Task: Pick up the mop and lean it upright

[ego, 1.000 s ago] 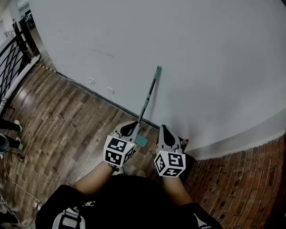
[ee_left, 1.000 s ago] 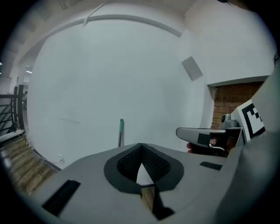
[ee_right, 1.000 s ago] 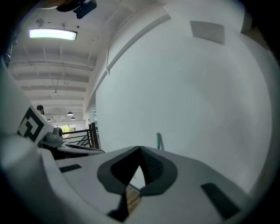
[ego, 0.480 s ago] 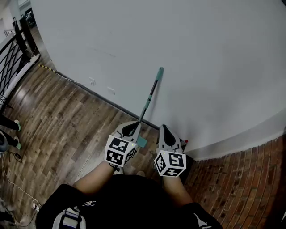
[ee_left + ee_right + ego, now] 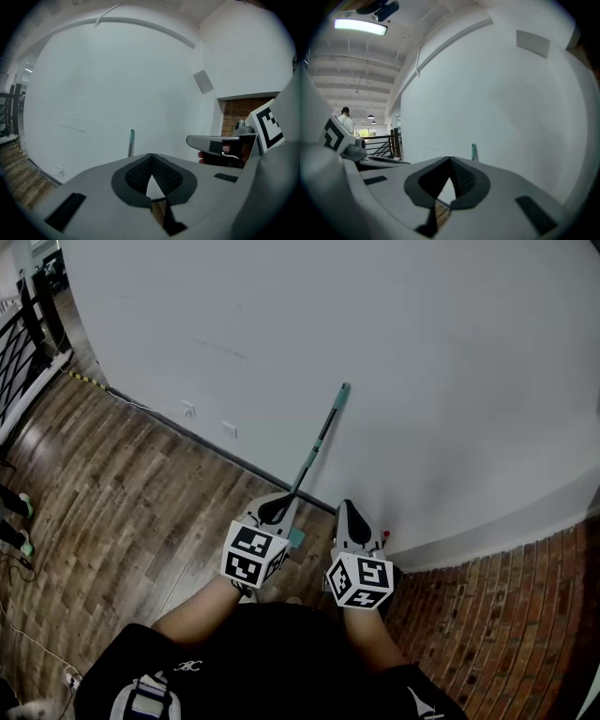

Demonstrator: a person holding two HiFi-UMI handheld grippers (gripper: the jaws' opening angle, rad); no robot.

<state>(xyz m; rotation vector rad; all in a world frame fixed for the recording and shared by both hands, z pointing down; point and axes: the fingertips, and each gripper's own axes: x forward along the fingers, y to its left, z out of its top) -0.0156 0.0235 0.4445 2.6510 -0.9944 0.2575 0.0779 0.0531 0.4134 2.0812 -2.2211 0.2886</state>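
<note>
The mop (image 5: 319, 442) stands upright, its grey handle with a teal tip leaning on the white wall. Its teal head (image 5: 297, 537) rests on the wood floor by the baseboard. My left gripper (image 5: 275, 509) is shut just in front of the handle's lower end, with nothing between its jaws. The right gripper (image 5: 349, 515) is shut too, a little to the right of the mop and apart from it. Beyond the closed left gripper (image 5: 150, 155) the mop (image 5: 131, 141) shows its tip. Past the closed right gripper (image 5: 450, 159) the mop (image 5: 474, 152) shows the same.
The white wall (image 5: 422, 352) curves round to the right. Wood floor (image 5: 122, 502) lies to the left and brick paving (image 5: 506, 615) to the right. A black railing (image 5: 23, 324) runs at the far left. Wall sockets (image 5: 190, 410) sit low on the wall. A small red part (image 5: 385, 535) shows by the right gripper.
The head view has drifted slightly. The mop stays leaning on the wall, and both grippers keep their places and stay shut.
</note>
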